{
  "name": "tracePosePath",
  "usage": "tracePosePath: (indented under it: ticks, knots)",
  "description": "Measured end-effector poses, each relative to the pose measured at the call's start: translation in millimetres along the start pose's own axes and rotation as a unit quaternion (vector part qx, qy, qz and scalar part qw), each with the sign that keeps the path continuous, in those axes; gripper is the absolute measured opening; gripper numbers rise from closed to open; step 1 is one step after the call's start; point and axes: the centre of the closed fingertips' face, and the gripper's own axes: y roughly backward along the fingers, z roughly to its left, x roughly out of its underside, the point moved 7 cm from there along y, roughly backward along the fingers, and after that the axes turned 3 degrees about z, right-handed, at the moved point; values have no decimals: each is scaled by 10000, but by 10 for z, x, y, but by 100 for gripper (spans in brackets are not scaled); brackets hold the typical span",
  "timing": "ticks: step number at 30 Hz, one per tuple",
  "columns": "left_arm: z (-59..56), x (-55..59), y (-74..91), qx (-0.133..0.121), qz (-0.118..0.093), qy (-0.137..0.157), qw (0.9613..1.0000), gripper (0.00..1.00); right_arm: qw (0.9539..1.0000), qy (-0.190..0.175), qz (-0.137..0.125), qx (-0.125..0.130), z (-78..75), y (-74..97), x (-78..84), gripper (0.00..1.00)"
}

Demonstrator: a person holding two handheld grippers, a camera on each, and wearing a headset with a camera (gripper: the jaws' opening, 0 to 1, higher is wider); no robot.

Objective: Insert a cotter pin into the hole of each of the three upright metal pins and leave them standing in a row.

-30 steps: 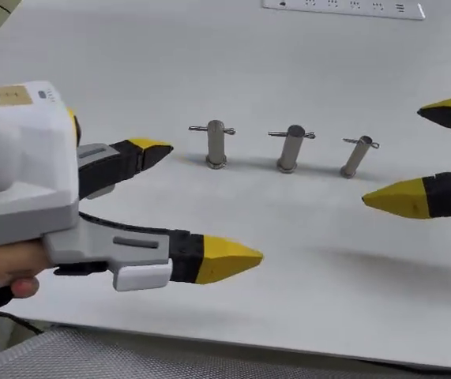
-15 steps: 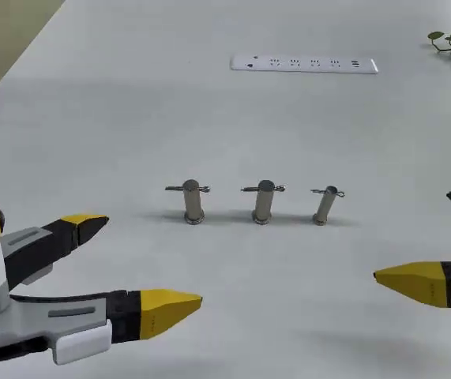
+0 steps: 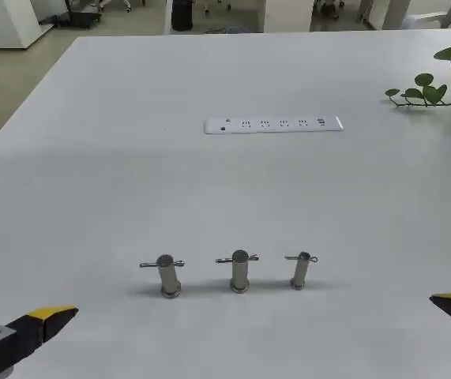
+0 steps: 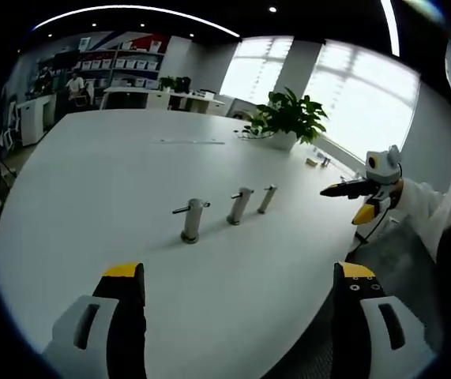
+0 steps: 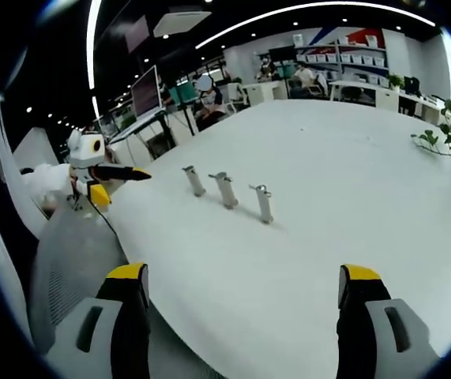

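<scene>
Three metal pins (image 3: 239, 271) upright in row, cotter pins (image 3: 237, 258) through, toward surface (image 3: 209, 181) near edge; left tongs (image 4: 238, 272), right tongs (image 5: 242, 272) wide, well clear either side.

Seen from high in the head view, forward and down across the desk (image 3: 209, 189). Seen low from opposite sides in the gripper views, sharing the pin row (image 3: 239, 272).

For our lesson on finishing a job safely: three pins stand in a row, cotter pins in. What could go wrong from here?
1. The right metal pin seems to lean slightly; a bump to the table could tip it.
2. The left gripper and right gripper are open, on either side of the row; a careless sweep could topple it.
</scene>
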Motion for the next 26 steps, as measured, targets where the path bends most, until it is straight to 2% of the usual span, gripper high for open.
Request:
tracePosePath:
  ticks: [2,4,8,11,14,18,22,26]
  knots:
    - [-18,-18,-2,41,3,16,10000,99,10000,-7,38,27,-13,19,11,98]
    - [-20,-22,0,50,37,13,10000,99,9997,45,220,108,-47,46,56,96]
    - [3,-28,-3,-18,29,7,10000,98,9992,25,349,179,-84,48,108,97]
    - [17,-20,-20,-88,-88,133,9998,98,9990,-49,320,298,-103,60,116,97]
    - [-12,46,-54,-52,-16,263,9996,97,9989,-134,291,343,-97,61,115,97]
    - [-32,115,-80,-33,140,306,9994,97,9989,-173,305,307,-82,44,103,97]
    - [-24,111,-77,-55,118,354,9993,97,9989,-147,378,249,-73,11,81,97]
    - [6,96,-33,-55,133,235,9996,92,9986,-126,491,123,-60,-31,98,95]
